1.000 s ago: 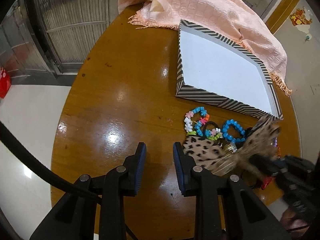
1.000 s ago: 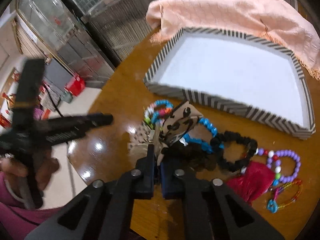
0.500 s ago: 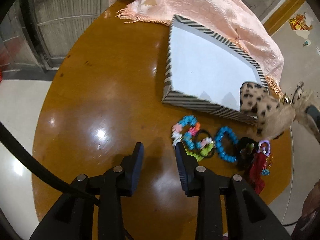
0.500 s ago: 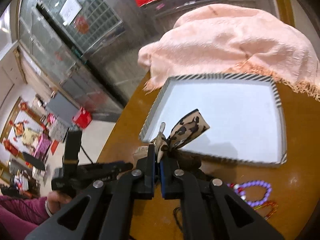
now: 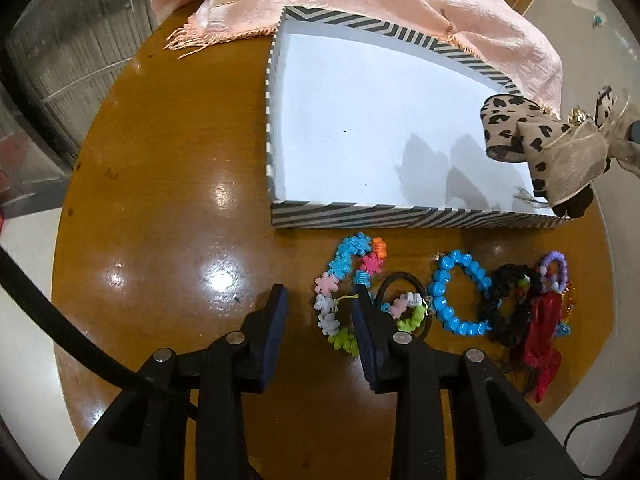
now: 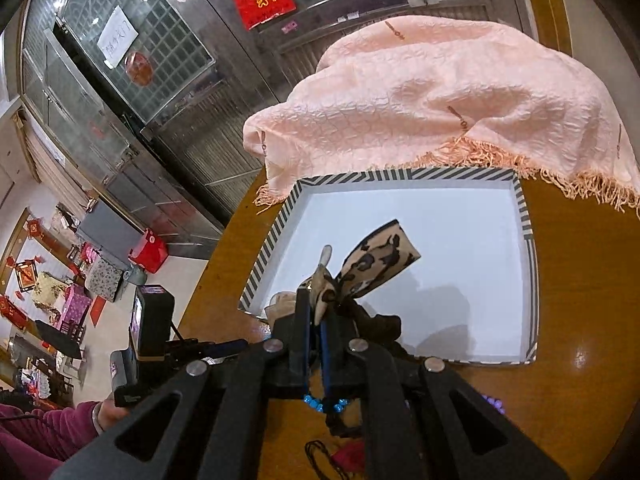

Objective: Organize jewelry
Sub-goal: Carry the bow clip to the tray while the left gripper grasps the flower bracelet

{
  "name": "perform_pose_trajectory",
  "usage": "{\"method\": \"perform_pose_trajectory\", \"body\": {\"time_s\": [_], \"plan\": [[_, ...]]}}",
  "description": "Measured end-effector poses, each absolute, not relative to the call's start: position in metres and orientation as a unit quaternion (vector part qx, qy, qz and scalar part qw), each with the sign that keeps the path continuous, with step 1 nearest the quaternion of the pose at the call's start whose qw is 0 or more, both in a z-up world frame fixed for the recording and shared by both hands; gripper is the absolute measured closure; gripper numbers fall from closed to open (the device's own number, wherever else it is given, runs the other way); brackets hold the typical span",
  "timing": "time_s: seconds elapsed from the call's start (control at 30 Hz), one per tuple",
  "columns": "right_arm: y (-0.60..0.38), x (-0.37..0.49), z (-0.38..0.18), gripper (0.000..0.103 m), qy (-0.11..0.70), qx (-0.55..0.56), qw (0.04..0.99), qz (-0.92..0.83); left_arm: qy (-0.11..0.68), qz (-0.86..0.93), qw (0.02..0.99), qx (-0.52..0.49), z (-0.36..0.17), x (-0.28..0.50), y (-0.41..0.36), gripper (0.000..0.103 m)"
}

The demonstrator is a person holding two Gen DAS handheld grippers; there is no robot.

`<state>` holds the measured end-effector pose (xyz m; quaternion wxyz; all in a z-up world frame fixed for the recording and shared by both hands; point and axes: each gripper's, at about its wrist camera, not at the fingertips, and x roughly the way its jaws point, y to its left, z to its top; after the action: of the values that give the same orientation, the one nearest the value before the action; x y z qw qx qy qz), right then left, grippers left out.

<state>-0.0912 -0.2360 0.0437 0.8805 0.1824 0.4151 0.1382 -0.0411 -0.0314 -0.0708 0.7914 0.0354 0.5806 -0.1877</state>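
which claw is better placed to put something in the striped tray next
Right. The right claw is already shut on the leopard-print bow and holds it over the striped tray, so it only has to lower and release. The left claw is open and empty above the flower-bead bracelet.

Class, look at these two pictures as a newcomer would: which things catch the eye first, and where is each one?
A leopard-print bow, pinched in the right gripper, hangs over the near edge of the striped tray. Bright bead bracelets lie in a row on the brown table before the tray, and a pink fringed cloth is heaped behind it.
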Motion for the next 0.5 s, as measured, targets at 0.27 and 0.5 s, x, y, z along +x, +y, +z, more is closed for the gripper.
{"method": "perform_pose_trajectory", "body": {"time_s": [0.27, 0.5], "plan": [[-0.231, -0.083, 0.037, 0.099, 0.425, 0.183, 0.874, 0.149, 0.578, -0.195, 0.792, -0.002, -0.068, -0.036, -0.023, 0.093], [-0.220, -0.078, 0.042, 0.099, 0.422, 0.174, 0.874, 0.165, 0.543, -0.222, 0.809, -0.030, -0.011, -0.035, -0.010, 0.093]]}}
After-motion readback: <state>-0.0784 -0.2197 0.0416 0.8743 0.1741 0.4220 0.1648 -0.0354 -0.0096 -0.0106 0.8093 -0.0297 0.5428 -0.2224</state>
